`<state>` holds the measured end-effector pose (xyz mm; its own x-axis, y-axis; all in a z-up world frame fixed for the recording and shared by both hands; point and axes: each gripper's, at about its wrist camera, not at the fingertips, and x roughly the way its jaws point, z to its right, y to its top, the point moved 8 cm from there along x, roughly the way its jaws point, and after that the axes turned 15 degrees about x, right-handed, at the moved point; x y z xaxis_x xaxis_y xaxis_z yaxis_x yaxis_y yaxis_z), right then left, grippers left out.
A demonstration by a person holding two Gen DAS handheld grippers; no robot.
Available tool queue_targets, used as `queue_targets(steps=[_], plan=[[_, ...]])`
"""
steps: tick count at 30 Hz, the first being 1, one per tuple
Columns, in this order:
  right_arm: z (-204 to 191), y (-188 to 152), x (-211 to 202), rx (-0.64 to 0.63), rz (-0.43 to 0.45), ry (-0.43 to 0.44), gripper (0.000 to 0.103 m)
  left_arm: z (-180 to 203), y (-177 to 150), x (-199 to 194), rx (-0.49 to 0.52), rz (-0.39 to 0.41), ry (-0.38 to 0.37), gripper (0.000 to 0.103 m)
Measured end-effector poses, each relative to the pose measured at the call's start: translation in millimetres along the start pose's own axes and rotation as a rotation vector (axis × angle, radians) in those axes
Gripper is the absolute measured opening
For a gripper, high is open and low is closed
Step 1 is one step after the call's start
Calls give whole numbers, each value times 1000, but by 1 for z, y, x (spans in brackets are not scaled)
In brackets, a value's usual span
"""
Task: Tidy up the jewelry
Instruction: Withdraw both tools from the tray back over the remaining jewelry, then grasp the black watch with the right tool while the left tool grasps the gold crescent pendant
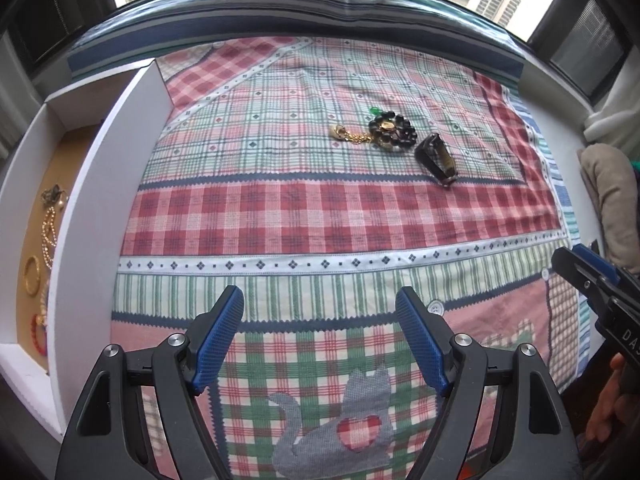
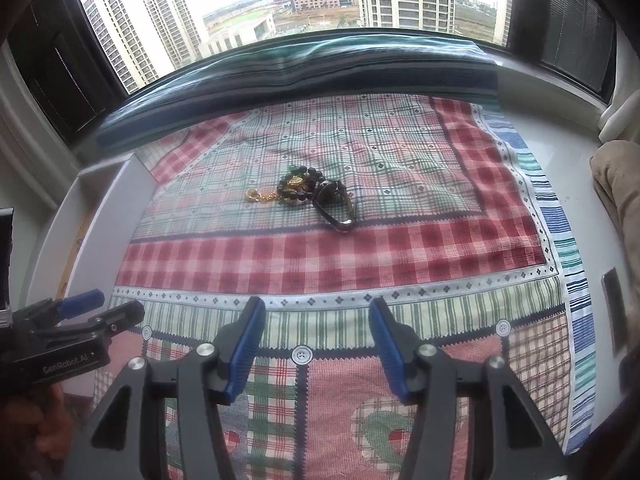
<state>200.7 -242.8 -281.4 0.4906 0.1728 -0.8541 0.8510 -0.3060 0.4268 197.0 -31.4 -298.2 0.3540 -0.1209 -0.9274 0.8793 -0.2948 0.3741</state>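
On the plaid cloth (image 1: 320,216) lie a dark bead bracelet (image 1: 394,130), a gold chain piece (image 1: 350,135) at its left and a dark watch (image 1: 438,160) at its right. They also show in the right wrist view: the bead bracelet (image 2: 298,188), the gold chain piece (image 2: 262,195), the watch (image 2: 336,202). A white box (image 1: 92,200) at the left holds several gold, pearl and red pieces (image 1: 40,264). My left gripper (image 1: 320,304) is open and empty, well short of the pile. My right gripper (image 2: 316,312) is open and empty, also short of it.
The cloth (image 2: 332,248) covers a white window ledge (image 2: 580,184). A dark striped cushion (image 2: 300,80) runs along the window at the back. The box's wall (image 2: 104,216) stands left of the cloth. A beige cushion (image 1: 612,200) sits at the right.
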Motion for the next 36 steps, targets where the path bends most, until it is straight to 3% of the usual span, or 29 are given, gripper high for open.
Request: queue_targets(steps=[8,16,22,25,32,36], plan=[[23,31,45,21,-2,-34,55,-13,45,38,23,26,-15,80],[20,65,94,10,-4,-16,55,-25,106,90,27,68,-41,80],[20,81,118,43,-15,5,55,-5,138,153,228,15,-112,80],[19,81,122,40,-23,15,55,-3,145,176,325,-6,-109,80],[21,82,145,7,-56,29,55,8,161,189,475,48,-89,80],[21,97,170,-9,-83,32,55,11,165,190,509,65,-92,78]])
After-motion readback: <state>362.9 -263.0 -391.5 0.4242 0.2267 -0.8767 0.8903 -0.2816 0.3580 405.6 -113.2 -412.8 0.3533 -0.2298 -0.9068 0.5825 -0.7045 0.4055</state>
